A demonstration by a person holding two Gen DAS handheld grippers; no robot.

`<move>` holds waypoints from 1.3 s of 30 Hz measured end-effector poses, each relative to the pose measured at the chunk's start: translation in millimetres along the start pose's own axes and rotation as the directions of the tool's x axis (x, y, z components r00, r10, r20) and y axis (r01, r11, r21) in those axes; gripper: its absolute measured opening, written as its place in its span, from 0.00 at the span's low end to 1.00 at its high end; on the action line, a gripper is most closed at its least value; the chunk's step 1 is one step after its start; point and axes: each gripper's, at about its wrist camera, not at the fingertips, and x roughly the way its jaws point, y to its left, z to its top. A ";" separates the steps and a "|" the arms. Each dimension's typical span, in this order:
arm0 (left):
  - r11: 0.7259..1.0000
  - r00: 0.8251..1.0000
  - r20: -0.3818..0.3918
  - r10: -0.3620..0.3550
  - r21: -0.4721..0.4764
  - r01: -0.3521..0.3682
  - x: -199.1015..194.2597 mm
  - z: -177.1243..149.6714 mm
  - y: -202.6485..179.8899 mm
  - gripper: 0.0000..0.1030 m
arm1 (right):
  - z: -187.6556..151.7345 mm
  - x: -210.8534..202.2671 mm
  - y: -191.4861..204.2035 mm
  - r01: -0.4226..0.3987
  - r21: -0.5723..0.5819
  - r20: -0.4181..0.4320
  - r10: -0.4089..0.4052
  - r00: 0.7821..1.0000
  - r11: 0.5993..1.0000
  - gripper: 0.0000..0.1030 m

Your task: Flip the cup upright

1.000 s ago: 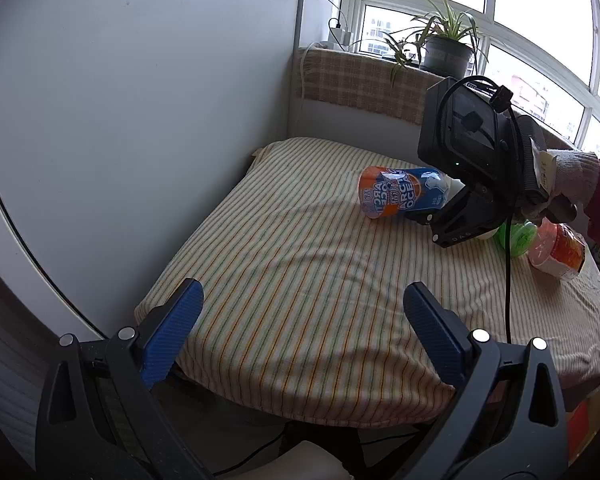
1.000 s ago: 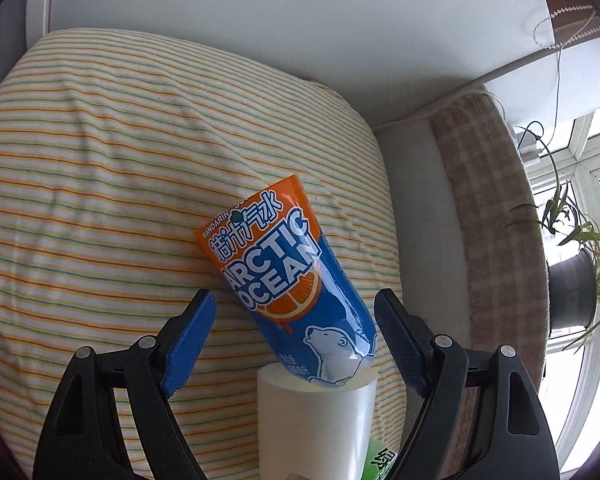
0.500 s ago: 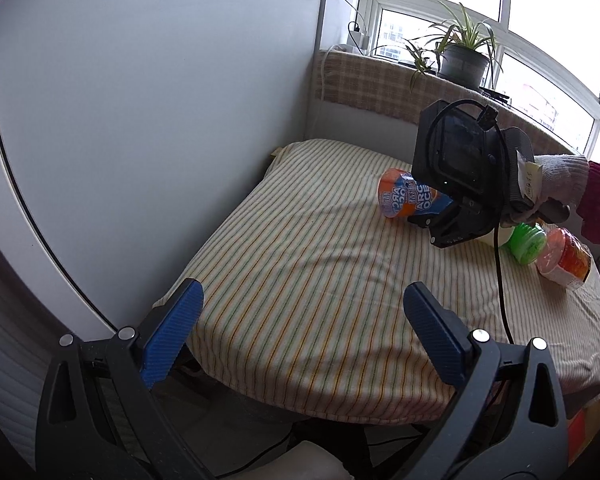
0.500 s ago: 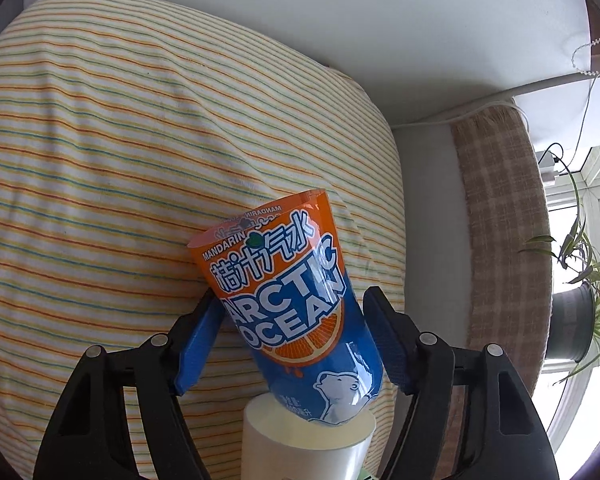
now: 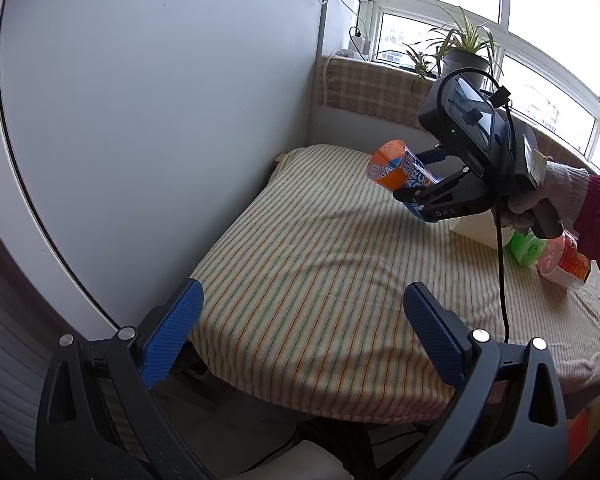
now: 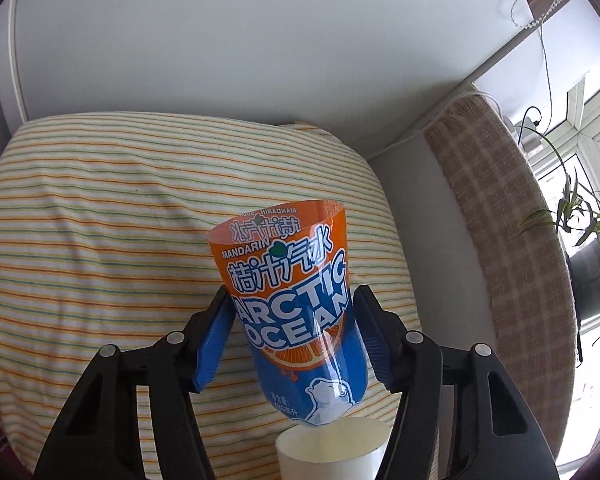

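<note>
The cup [image 6: 296, 304] is a clear plastic one with an orange and blue "Arctic Ocean" label. My right gripper [image 6: 292, 332] is shut on its middle and holds it tilted above the striped tablecloth, open rim pointing away and up. In the left wrist view the cup [image 5: 400, 170] sticks out of the right gripper [image 5: 424, 184], lifted off the table at the far side. My left gripper [image 5: 300, 332] is open and empty over the table's near edge.
A white cup [image 6: 332, 448] lies just under the held cup's base; it also shows in the left wrist view [image 5: 480, 226]. A green cup [image 5: 526, 246] and an orange-printed cup [image 5: 566, 260] lie at the right. A wall panel stands on the left, a potted plant [image 5: 466, 60] on the sill.
My right gripper closed on the cup, which lay on its side, and lifted it off the cloth, tilting its rim upward. My left gripper drew back a little.
</note>
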 end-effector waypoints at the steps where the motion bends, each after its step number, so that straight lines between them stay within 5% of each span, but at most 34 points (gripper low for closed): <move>1: 1.000 1.000 0.004 0.004 -0.001 -0.004 -1.1 0.6 1.0 0.99 | 0.1 -4.0 -2.6 -0.018 0.034 0.018 0.018 1.000 0.999 0.56; 12: 1.000 0.999 0.038 -0.002 0.012 0.002 -11.8 6.2 -4.7 0.99 | -23.1 -71.8 -9.6 -0.181 0.256 0.223 0.124 0.967 0.950 0.55; 18: 0.998 0.997 0.060 -0.039 0.043 0.036 -18.9 7.6 -18.4 0.99 | -66.7 -123.6 -14.9 -0.282 0.433 0.327 0.142 0.934 0.856 0.55; 26: 0.991 0.991 0.059 -0.119 0.074 0.115 -14.9 11.2 -48.2 0.99 | -160.2 -164.1 -14.8 -0.360 0.716 0.349 0.139 0.927 0.598 0.55; 32: 0.976 0.980 0.037 -0.194 0.104 0.190 -11.7 11.2 -78.1 0.99 | -229.7 -162.0 -10.1 -0.388 0.856 0.348 0.174 0.921 0.343 0.55; 36: 0.965 0.972 0.026 -0.232 0.133 0.227 -13.9 8.6 -97.0 0.99 | -267.6 -146.2 -10.0 -0.426 0.891 0.386 0.235 0.892 0.156 0.55; 39: 0.959 0.969 0.009 -0.248 0.143 0.244 -12.9 6.1 -106.9 0.99 | -282.4 -140.1 -10.2 -0.428 0.899 0.398 0.235 0.887 0.091 0.55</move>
